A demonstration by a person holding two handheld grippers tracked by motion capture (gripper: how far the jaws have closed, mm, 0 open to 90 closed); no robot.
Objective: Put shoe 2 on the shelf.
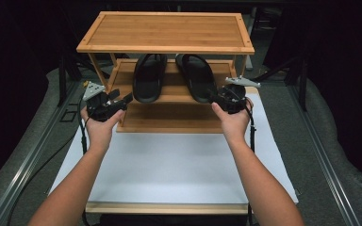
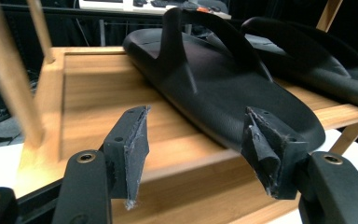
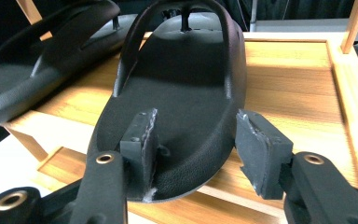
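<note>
High view has you parked in front of the bamboo shoe rack (image 1: pixel 166 30), both black flip-flops sitting side by side on the middle shelf (image 1: pixel 169 92), heels toward you and hanging a bit over the front edge.

Your left gripper (image 2: pixel 200 149) is spread wide with nothing between the pads. The left flip-flop (image 2: pixel 223 88) lies just ahead of the jaws, and its heel sits just behind the right-hand pad; from here you can't tell if it brushes it, but nothing is clamped.

Your right gripper (image 3: pixel 198 140) is also let go, not squeezing. The heel of the right flip-flop (image 3: pixel 177 107) pokes in between the jaws: one pad sits over the footbed near the heel and looks about touching it, while the other pad stands clear off the sole's edge with shelf wood showing in the gap.

Handling-wise, I'd guess these are light foam or rubber. They're soft and bendy, so a grip at the very tip of the heel will let the toe end droop. The pebbled footbed should give decent friction and there's nothing fragile here. If you grab again, I'd pinch across the heel edge, top and bottom of the sole, a little further in. The strap looks floppy, so it's the worse handle.
</note>
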